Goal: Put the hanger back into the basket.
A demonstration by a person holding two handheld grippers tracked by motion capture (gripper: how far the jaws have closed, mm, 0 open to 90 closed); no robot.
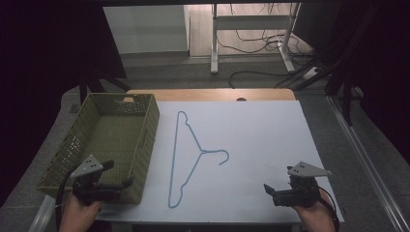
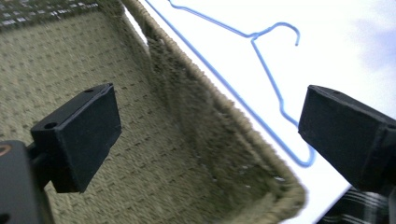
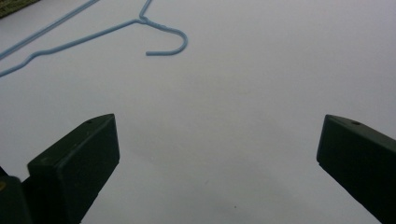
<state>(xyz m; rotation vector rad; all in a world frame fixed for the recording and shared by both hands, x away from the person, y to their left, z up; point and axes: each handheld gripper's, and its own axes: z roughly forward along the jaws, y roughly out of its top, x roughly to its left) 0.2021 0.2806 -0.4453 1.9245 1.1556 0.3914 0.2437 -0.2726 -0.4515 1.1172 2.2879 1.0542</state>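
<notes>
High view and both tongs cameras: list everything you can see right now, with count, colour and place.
hanger: 1, light blue wire, flat on the sheet, right of the basket
basket: 1, olive green woven, left side of the table
sheet: 1, white, covering the table
table: 1, wooden, far edge showing past the sheet
left tongs: 1, black, open, at the basket's near corner
right tongs: 1, black, open, over the sheet's near right

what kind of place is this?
Likely a lab or data-collection workspace, not a home: a table with a white sheet, a second desk frame with loose floor cables behind, and staged props, a blue wire hanger and woven basket.
</notes>
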